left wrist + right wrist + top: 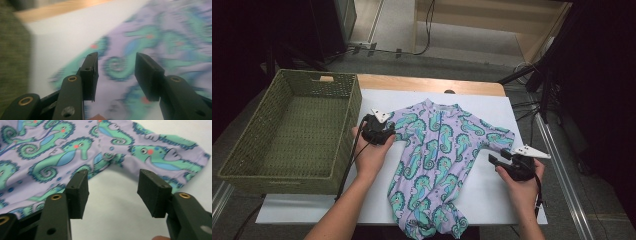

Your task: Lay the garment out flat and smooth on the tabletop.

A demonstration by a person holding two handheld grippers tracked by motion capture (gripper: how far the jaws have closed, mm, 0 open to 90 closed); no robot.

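Note:
A lilac baby romper with green seahorses (437,150) lies flat on the white mat (377,200), collar toward the far side. My left gripper (391,134) is at its left sleeve, and in the left gripper view (116,62) the jaws stand apart over the blurred printed cloth (155,37) with nothing pinched. My right gripper (493,160) hovers just below the right sleeve. In the right gripper view (112,180) its jaws are open over bare mat at the underarm, with the sleeve (165,155) beyond them.
A green woven basket (347,125) stands at the left, hard against the mat's edge and close to my left hand. The wooden table edge (427,82) runs along the back. Cables and dark stands lie on the floor beyond and to the right.

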